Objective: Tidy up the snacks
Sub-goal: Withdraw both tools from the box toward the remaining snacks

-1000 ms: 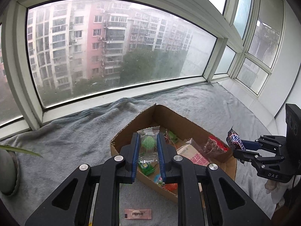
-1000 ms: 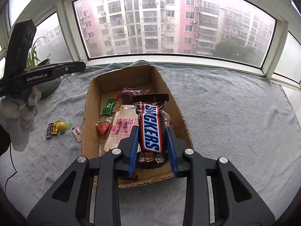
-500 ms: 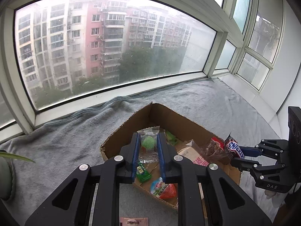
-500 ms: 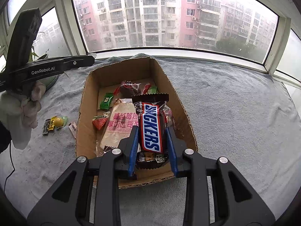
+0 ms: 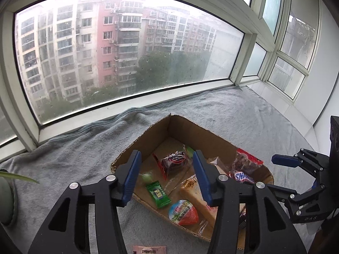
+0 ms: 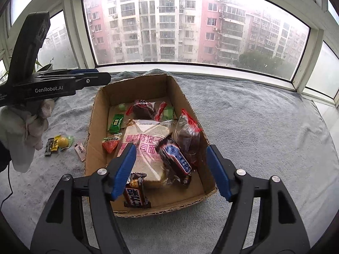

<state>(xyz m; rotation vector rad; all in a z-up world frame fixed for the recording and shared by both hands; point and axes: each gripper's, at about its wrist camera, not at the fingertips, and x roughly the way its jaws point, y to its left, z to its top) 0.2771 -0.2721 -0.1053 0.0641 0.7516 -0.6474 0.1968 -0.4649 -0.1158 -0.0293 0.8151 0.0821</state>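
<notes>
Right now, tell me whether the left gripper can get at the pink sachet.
Probably yes. The sachet lies uncovered on the blanket beside the box, and the left gripper, jaws opening and gripping nothing, hovers nearby. It would need to draw back.

Cardboard box: plain brown. Blanket beneath it: grey. Snickers bar: brown wrapper, blue lettering on white. Bread packet: clear, pink print. Small sachet: green. Both grippers: black frames, blue pads.
</notes>
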